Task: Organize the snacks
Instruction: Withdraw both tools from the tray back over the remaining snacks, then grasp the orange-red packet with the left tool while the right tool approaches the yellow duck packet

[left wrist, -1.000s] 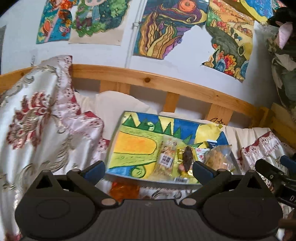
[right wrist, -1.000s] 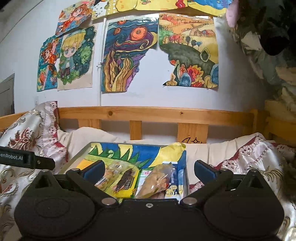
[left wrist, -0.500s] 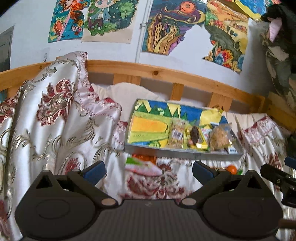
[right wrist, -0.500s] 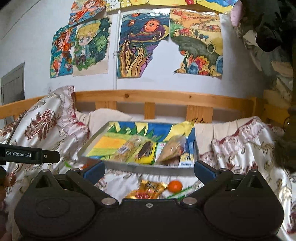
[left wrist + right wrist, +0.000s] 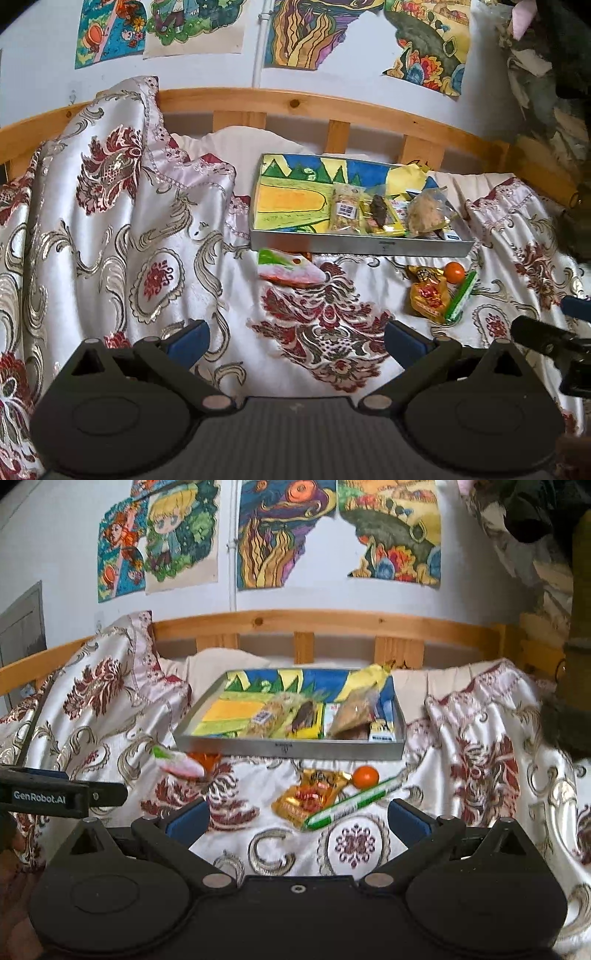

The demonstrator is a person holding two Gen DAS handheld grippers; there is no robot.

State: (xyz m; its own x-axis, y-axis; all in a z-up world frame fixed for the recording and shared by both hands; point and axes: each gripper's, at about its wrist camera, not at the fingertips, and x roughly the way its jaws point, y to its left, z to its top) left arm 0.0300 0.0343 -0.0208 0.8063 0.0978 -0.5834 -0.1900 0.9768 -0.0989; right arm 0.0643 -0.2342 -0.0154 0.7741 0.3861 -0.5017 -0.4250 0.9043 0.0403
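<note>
A grey metal tray [image 5: 362,246] [image 5: 288,745] with a painted liner lies on the bed and holds several snack packets at its right end. In front of it on the bedspread lie a pink-green-white packet [image 5: 290,267] [image 5: 177,762], an orange-gold packet [image 5: 428,295] [image 5: 310,797], a small orange ball [image 5: 454,272] [image 5: 365,776] and a green stick pack [image 5: 461,295] [image 5: 354,803]. My left gripper [image 5: 295,341] is open and empty, well short of the loose snacks. My right gripper [image 5: 297,819] is open and empty, just short of the orange-gold packet.
A patterned white-and-red bedspread [image 5: 110,229] is heaped high at the left. A wooden bed rail [image 5: 295,107] and a wall with paintings stand behind the tray. The other gripper shows at the right edge of the left wrist view [image 5: 546,338].
Both grippers have pulled back from the tray. The loose snacks on the bedspread in front of it have come into view. Both stay open.
</note>
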